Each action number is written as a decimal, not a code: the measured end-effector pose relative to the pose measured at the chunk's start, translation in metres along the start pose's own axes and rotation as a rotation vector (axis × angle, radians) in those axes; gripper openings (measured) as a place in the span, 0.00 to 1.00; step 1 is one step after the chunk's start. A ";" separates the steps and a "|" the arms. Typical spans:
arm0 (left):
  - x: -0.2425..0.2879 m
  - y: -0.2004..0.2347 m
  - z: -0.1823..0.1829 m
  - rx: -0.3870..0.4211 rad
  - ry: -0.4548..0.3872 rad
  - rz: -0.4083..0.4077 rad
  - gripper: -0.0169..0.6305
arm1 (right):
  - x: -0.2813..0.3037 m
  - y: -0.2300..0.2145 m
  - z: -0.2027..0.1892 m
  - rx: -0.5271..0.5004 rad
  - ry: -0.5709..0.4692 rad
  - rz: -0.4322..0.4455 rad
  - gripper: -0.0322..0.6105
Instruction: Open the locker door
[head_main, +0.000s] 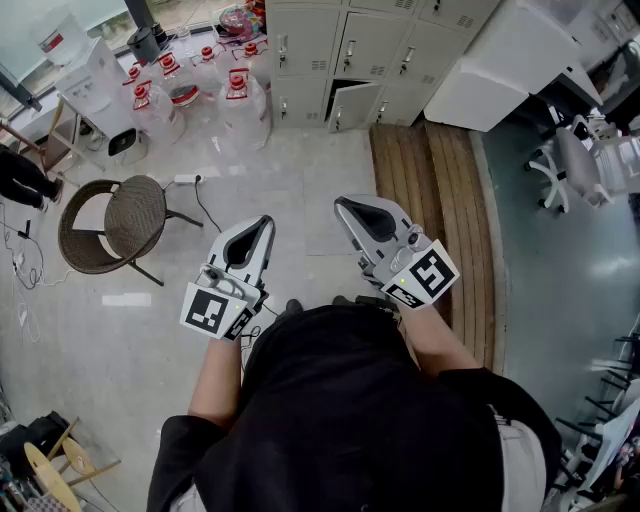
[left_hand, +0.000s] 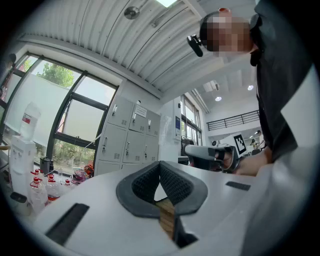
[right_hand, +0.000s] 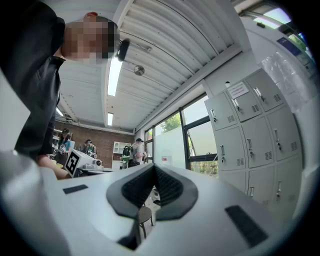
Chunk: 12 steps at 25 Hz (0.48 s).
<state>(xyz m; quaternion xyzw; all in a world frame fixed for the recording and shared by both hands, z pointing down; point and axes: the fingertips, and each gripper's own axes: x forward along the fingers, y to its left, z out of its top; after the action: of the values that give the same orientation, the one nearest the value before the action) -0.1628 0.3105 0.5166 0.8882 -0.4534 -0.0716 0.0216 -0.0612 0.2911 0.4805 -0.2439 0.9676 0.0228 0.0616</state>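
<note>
The lockers (head_main: 340, 45) stand at the far side of the floor, and one bottom-row locker door (head_main: 352, 104) hangs slightly ajar. Both grippers are held well short of the lockers, pointing toward them. The left gripper (head_main: 266, 222) has its jaws closed tip to tip with nothing between them. The right gripper (head_main: 343, 204) is likewise closed and empty. Water bottles (head_main: 240, 100) stand just left of the lockers.
</note>
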 end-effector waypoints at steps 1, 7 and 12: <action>-0.004 0.004 0.000 0.002 0.001 0.000 0.05 | 0.004 0.003 -0.001 0.002 0.001 -0.002 0.07; -0.023 0.027 -0.006 -0.025 0.004 -0.019 0.05 | 0.022 0.020 -0.009 0.004 0.016 -0.030 0.07; -0.018 0.030 -0.018 -0.070 0.008 -0.065 0.05 | 0.011 0.012 -0.010 0.011 0.032 -0.101 0.07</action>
<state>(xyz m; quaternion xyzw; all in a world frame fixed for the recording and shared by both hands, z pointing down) -0.1942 0.3068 0.5391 0.9015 -0.4212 -0.0847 0.0520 -0.0777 0.2954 0.4887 -0.2926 0.9549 0.0105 0.0486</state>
